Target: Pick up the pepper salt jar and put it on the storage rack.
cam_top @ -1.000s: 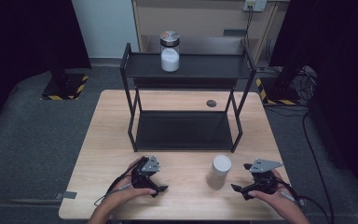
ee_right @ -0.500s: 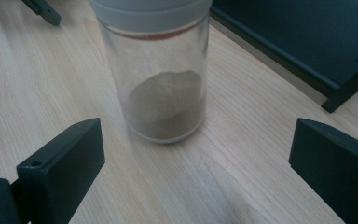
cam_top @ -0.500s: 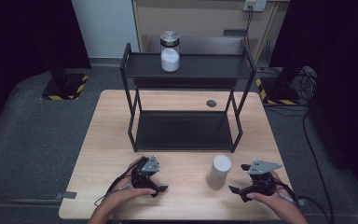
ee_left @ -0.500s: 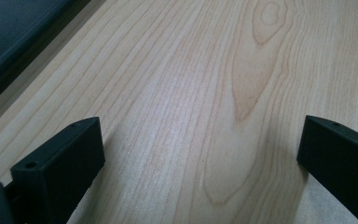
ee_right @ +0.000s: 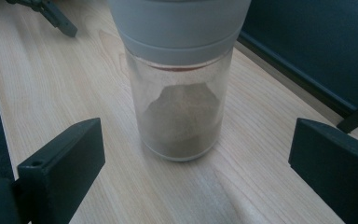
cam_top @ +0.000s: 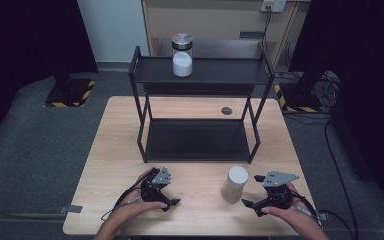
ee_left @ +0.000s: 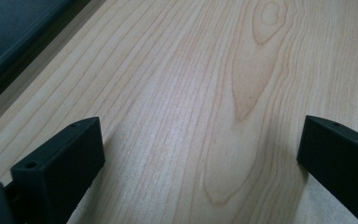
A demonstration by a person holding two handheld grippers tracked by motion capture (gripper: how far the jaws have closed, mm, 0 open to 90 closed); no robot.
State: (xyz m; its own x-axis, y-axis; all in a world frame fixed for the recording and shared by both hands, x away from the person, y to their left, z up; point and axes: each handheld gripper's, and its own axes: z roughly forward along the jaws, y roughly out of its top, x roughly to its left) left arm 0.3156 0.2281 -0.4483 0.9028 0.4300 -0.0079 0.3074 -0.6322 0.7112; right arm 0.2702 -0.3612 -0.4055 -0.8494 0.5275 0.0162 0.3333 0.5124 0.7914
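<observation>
The clear cylindrical jar with a pale grey lid (cam_top: 234,183) stands upright on the light wooden tabletop (cam_top: 195,200), near the front edge and right of centre. In the right gripper view the same jar (ee_right: 179,88) holds a brownish powder that fills roughly its lower part and is heaped unevenly.

The right hand-held gripper (cam_top: 248,206) rests low over the tabletop just to the right of the jar, held by the person's right hand (cam_top: 292,212). Its jaws are spread wide and point toward the jar; the jar stands ahead of them, centred on the gap, touching neither jaw.

The left hand-held gripper (cam_top: 171,202) sits at the front left of the tabletop in the person's left hand (cam_top: 135,207), well apart from the jar. Its jaws are likewise spread, with bare wood grain between them in the left gripper view.

Behind both stands a black two-tier metal shelf rack (cam_top: 142,110). On its upper tier stands a glass jar with a metal lid and white contents (cam_top: 182,54). A small dark round disc (cam_top: 226,110) lies on the tabletop behind the rack.
</observation>
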